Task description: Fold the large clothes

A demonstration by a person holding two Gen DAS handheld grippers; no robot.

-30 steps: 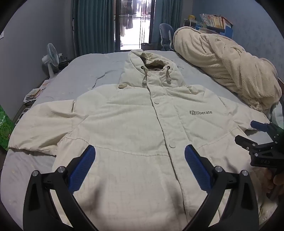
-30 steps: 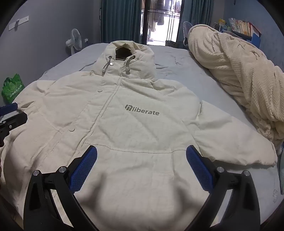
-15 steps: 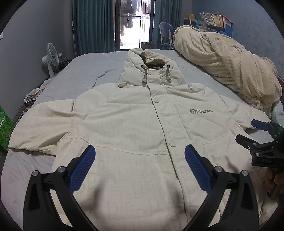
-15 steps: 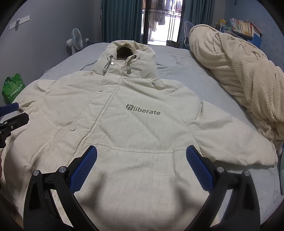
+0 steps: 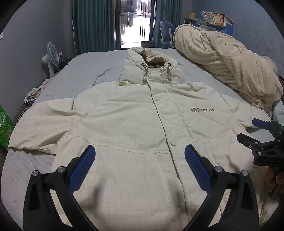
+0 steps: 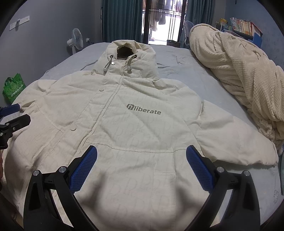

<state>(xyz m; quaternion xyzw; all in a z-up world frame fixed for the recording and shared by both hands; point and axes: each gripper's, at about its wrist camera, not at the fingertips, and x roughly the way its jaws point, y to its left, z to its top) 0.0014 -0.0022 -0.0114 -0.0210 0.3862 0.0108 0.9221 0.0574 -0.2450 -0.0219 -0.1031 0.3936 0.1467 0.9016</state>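
Bed (image 5: 85,74) with grey-blue sheet, wrinkled near its far left part; cream waffle-textured blanket (image 5: 230,67) bunched along the bed's right edge; white standing fan (image 5: 51,58) on the floor off the bed's far left corner; green printed bag (image 6: 13,88) on the floor by the left edge; loose papers (image 5: 33,94) on the floor beside that edge; teal curtains (image 5: 94,26) flanking a glass door (image 5: 135,23) past the far edge; blue chair (image 5: 166,32) near it; shelf of books (image 5: 214,16) at far right
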